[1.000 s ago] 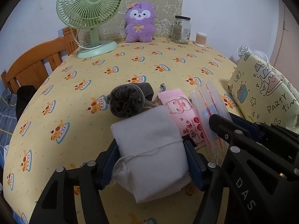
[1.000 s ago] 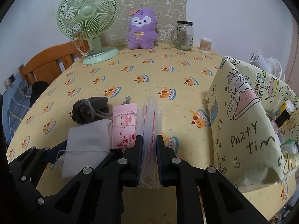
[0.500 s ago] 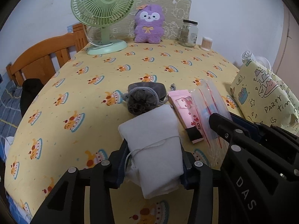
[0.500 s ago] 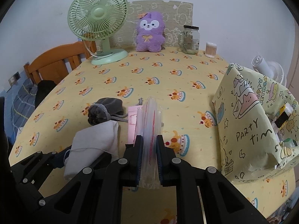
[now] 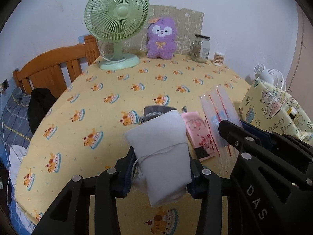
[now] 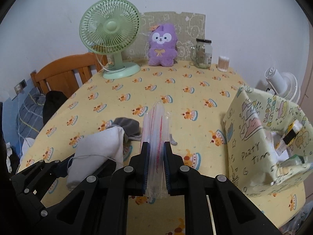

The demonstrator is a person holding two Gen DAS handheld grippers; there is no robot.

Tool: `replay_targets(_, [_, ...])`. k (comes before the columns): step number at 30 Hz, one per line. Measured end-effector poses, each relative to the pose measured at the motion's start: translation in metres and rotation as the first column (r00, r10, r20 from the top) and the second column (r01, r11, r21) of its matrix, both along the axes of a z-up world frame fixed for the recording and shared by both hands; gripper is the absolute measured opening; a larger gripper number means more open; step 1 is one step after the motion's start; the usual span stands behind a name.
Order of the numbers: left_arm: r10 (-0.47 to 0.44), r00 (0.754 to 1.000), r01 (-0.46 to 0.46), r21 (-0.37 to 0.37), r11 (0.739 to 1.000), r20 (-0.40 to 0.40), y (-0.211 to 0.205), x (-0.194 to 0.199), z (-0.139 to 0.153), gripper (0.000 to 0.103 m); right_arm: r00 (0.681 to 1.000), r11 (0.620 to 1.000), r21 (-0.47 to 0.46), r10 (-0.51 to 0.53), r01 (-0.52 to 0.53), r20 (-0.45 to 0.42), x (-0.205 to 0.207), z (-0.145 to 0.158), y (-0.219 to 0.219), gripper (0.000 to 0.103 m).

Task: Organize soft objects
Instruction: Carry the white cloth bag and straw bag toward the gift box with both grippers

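Two wrist views over a table w/ a yellow cake-print tablecloth.

Far left, off the table edge: an orange wooden headboard & blue plaid bedding. At the back of the table, a pale green desk fan; beside it to the right a purple plush toy w/ a yellow bow, leaning on a beige printed board. Further right, a clear glass jar w/ a dark lid, then a small clear tub of cotton swabs.

Nearer the cameras, the left gripper has its jaws pinching a folded white cloth pouch w/ a thin drawstring, which looks raised off the table, tilted up & away. Behind it, partly hidden, a grey drawstring bag lies on the cloth. Just right of the pouch, a flat pink printed packet lies on the table.

The right gripper has jaws pressed close, pinching a clear zip-lock plastic bag w/ red lines, standing edge-on betw. the pads.

Far right, an open pale-yellow gift bag printed "Party Time" sits on the table, small items inside. Behind it, a white fan.
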State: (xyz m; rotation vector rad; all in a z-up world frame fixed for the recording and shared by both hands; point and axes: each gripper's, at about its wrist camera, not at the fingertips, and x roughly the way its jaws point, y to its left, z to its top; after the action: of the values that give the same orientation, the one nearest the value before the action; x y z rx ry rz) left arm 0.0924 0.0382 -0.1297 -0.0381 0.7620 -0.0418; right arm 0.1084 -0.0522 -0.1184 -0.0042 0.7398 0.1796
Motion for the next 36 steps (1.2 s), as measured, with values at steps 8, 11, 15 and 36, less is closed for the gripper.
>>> replay_targets(8, [-0.002,0.999,0.002,0.0,1.0,0.046,-0.003,-0.003,0.023,0.044,0.999,1.0,0.016,-0.002,0.001,0.035,-0.003,0.021,-0.004,0.017])
replay_targets(11, [-0.003,0.998,0.002,0.004,1.0,0.063,-0.005,-0.004,0.032,0.044,0.999,1.0,0.02,-0.003,0.002,0.052,-0.005,0.031,-0.006,0.017])
replay_targets(15, [-0.001,0.997,0.001,0.006,1.0,0.081,-0.005,-0.007,0.042,0.044,0.998,1.0,0.017,-0.003,0.002,0.065,-0.007,0.042,-0.005,0.017])
replay_targets(36, [-0.034,0.986,0.028,0.038,0.999,0.164,-0.033,-0.015,0.079,0.044,0.991,0.999,0.041,0.002,-0.008,0.131,-0.015,0.078,-0.035,0.017])
